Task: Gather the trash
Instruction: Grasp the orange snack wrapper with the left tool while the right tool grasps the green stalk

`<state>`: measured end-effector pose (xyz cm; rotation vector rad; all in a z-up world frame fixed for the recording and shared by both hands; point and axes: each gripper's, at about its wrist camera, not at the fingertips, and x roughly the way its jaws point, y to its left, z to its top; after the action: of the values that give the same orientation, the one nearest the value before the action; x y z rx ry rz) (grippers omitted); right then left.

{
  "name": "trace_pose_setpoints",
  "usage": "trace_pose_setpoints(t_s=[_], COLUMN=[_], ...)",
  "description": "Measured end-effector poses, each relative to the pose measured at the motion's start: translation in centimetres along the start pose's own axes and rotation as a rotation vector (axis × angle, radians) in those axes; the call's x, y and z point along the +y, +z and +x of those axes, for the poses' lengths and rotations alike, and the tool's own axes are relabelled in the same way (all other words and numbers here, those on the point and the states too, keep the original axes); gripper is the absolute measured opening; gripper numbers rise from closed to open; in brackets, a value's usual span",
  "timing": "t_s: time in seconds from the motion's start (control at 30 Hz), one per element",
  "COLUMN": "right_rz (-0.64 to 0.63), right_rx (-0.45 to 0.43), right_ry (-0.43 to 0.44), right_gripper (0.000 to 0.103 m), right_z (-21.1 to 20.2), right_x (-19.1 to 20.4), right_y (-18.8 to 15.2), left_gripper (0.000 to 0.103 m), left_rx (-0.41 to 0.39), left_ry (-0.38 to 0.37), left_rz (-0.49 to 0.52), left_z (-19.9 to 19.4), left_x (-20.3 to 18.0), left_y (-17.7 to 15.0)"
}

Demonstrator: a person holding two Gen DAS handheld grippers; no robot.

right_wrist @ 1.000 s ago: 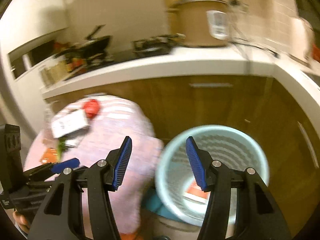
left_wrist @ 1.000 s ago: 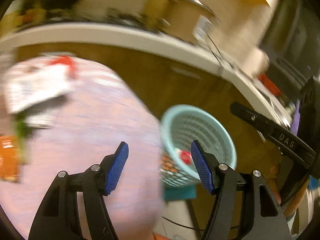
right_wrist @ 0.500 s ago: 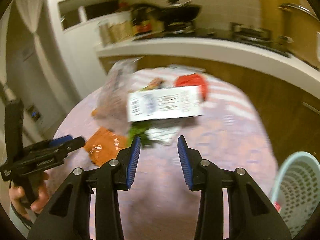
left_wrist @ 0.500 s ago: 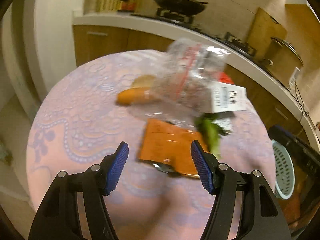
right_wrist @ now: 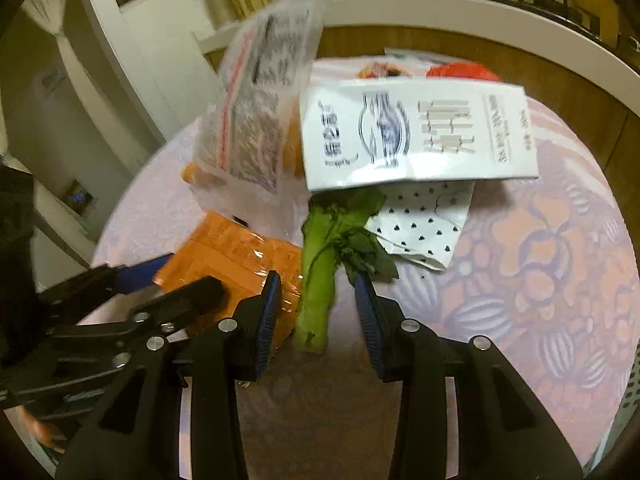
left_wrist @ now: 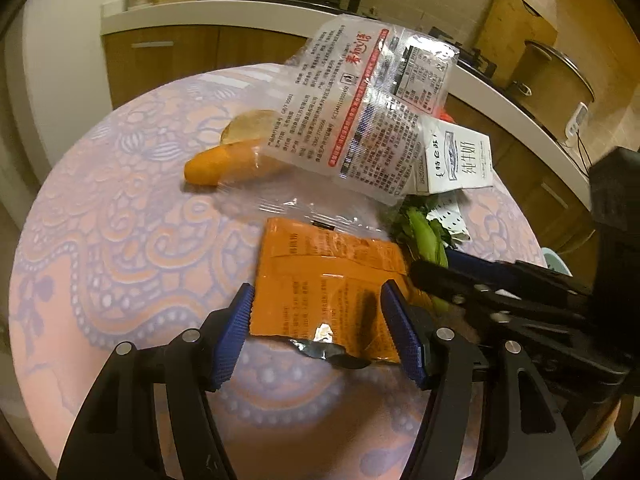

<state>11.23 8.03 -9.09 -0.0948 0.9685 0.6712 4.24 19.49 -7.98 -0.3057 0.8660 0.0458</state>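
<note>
Trash lies on a round table with a pink patterned cloth [left_wrist: 120, 240]. My left gripper [left_wrist: 326, 336] is open, its jaws on either side of an orange foil packet [left_wrist: 320, 284] without touching it. My right gripper [right_wrist: 316, 316] is open around the stalk end of a green vegetable [right_wrist: 320, 280]. The packet also shows in the right wrist view [right_wrist: 236, 252]. Behind lie a clear printed plastic bag [left_wrist: 360, 112], a white milk carton [left_wrist: 456, 160] and a polka-dot paper scrap [right_wrist: 420, 232].
A carrot [left_wrist: 224, 164] and a pale slice [left_wrist: 248, 128] lie at the table's far left. Something red [right_wrist: 460, 70] lies behind the carton. The pale basket's rim [right_wrist: 630, 400] shows at the right table edge. A kitchen counter [left_wrist: 500, 100] curves behind.
Both grippers swung from the basket back to the table and came down close: the left around the orange packet, the right around the vegetable stalk. Both stay open.
</note>
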Motion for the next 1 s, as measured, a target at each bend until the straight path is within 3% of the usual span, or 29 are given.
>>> trace_pose_setpoints(t_s=[0.07, 0.1, 0.17, 0.43, 0.5, 0.6, 0.63, 0.67, 1.0], right_rz=[-0.008, -0.007, 0.006, 0.016, 0.028, 0.049, 0.056, 0.062, 0.065], right_rx=[0.000, 0.001, 0.004, -0.036, -0.044, -0.059, -0.063, -0.068, -0.188], right_ry=[-0.003, -0.007, 0.023, 0.013, 0.005, -0.005, -0.005, -0.006, -0.053], right_gripper=[0.032, 0.022, 0.013, 0.012, 0.012, 0.012, 0.012, 0.012, 0.012], right_z=[0.1, 0.1, 0.0, -3.6, -4.5, -5.8, -6.1, -6.4, -11.9], right_x=[0.2, 0.1, -0.1, -2.6, -3.4, -4.5, -4.9, -5.1, -6.8], right_y=[0.1, 0.0, -0.1, -1.7, -2.1, -2.5, -2.6, -2.6, -3.6], left_gripper=[0.062, 0.062, 0.062, 0.059, 0.050, 0.028, 0.013, 0.007, 0.004], left_rx=[0.000, 0.000, 0.001, 0.016, 0.020, 0.020, 0.018, 0.012, -0.131], left_ry=[-0.008, -0.012, -0.009, 0.089, 0.105, 0.154, 0.142, 0.132, -0.024], left_rz=[-0.008, -0.011, -0.008, 0.075, 0.109, 0.176, 0.194, 0.195, 0.121], left_z=[0.0, 0.1, 0.1, 0.9, 1.1, 1.3, 1.2, 0.8, -4.3], left_x=[0.2, 0.2, 0.2, -2.2, -3.1, -4.8, -5.4, -5.4, -6.3], left_y=[0.1, 0.1, 0.1, 0.1, -0.1, -0.7, -1.0, -1.2, -0.9])
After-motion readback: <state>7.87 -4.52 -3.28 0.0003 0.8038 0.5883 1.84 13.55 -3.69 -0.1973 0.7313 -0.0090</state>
